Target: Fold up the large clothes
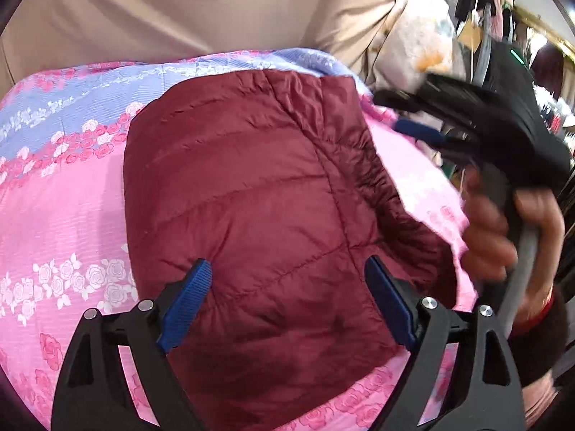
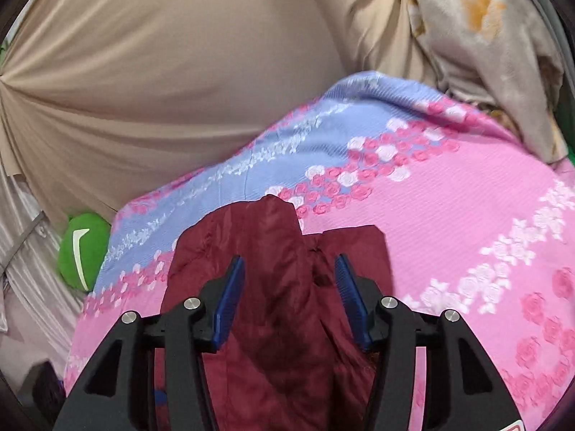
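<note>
A maroon quilted jacket (image 1: 251, 194) lies bunched on the pink and lavender rose-print bedspread (image 1: 61, 215), filling the middle of the left wrist view. The left gripper (image 1: 287, 294) hangs right over it, blue pads (image 1: 187, 305) spread wide apart, one at seven o'clock and one at five o'clock, nothing between them but the quilted panel below. Whether those pads touch the fabric, I cannot tell.

Out at three o'clock in that same view comes the right gripper (image 1: 424, 118), blurred, black body with a blue tip, gripped by the person's bare hand (image 1: 503, 230) wearing a red band at the wrist. It sits off the jacket's gathered right edge, above the bedspread.

Switch to the right wrist view: the right gripper (image 2: 289, 294) has its fingers parted, blue pads (image 2: 230, 298) flanking a raised ridge of the maroon jacket (image 2: 273, 269). The cloth runs up between the pads toward twelve o'clock, but neither pad visibly presses it. The jacket fills the bottom centre here, with bedspread (image 2: 449, 194) stretching away to two o'clock.

Behind it all, a tan curtain (image 2: 161, 72) covers the top from ten to twelve o'clock. A green cushion (image 2: 84, 251) with a white swoosh mark sits at nine o'clock, beside the bed's edge. A pale patterned cloth (image 2: 478, 54) hangs at one o'clock.
</note>
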A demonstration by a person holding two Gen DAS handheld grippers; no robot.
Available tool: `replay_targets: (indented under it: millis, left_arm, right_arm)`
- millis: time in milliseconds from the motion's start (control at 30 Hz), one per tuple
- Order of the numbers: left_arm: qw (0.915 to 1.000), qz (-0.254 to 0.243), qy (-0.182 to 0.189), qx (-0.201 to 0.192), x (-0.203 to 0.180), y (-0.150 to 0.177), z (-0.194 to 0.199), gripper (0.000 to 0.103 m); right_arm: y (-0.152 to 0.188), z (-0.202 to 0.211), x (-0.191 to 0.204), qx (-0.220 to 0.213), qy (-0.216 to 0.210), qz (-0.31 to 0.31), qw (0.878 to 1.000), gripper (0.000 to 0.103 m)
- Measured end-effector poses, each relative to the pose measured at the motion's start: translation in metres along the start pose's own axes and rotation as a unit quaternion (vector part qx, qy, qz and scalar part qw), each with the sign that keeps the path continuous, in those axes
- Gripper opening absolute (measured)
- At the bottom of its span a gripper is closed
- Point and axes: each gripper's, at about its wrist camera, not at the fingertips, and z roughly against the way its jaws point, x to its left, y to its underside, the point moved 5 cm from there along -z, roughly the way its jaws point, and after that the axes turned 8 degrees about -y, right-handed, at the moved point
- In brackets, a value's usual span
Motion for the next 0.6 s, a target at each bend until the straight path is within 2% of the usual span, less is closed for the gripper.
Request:
replay_targets:
  millis: [67, 167, 400, 600]
  left_arm:
    - [1.0000, -0.005, -0.008, 0.002, -0.002, 0.000, -0.006, 0.086]
    - [0.9999, -0.006, -0.010, 0.006, -0.005, 0.000, -0.013, 0.089]
    - [0.9990, -0.041, -0.017, 0.004, -0.022, 0.003, -0.022, 0.090]
    - [0.9968, -0.073, -0.031, 0.003, -0.038, 0.006, -0.035, 0.090]
  right_arm:
    - [-0.001, -0.024, -0.004, 0.024, 0.002, -0.002, 1.000, 0.050]
    - [0.006, -0.046, -0.013, 0.038, -0.013, -0.002, 0.999, 0.005]
    - [0.025, -0.058, -0.047, 0.022, 0.018, -0.027, 0.999, 0.001]
    - [0.045, -0.084, -0.080, 0.061, 0.023, -0.064, 0.996, 0.001]
